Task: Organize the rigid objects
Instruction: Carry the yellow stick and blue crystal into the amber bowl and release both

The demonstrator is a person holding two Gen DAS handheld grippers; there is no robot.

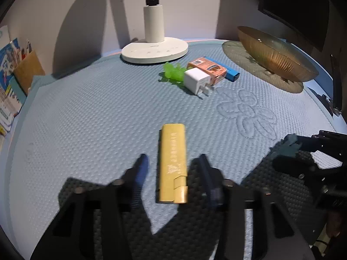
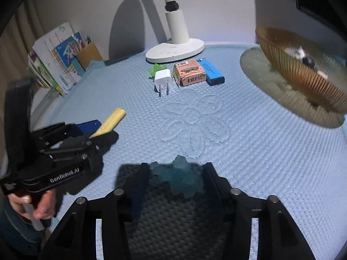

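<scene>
Amber bowl (image 2: 303,73) holds few items; left hand-held gripper (image 1: 171,162) gapes around the lighter (image 1: 172,162), right hand-held gripper (image 2: 176,173) straddles a crystal (image 2: 179,177), unclamped.

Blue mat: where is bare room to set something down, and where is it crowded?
Free: the stitched flower mid-mat, and the stretch left of the yellow lighter toward the books. Crowded: the white charger, orange box and blue lighter by the lamp base.

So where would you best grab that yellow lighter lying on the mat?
Across its long flat sides, near the middle, coming down from above. The lighter lies flat and lengthwise between the left tool's fingers, so its narrow width fits the gap.
</scene>
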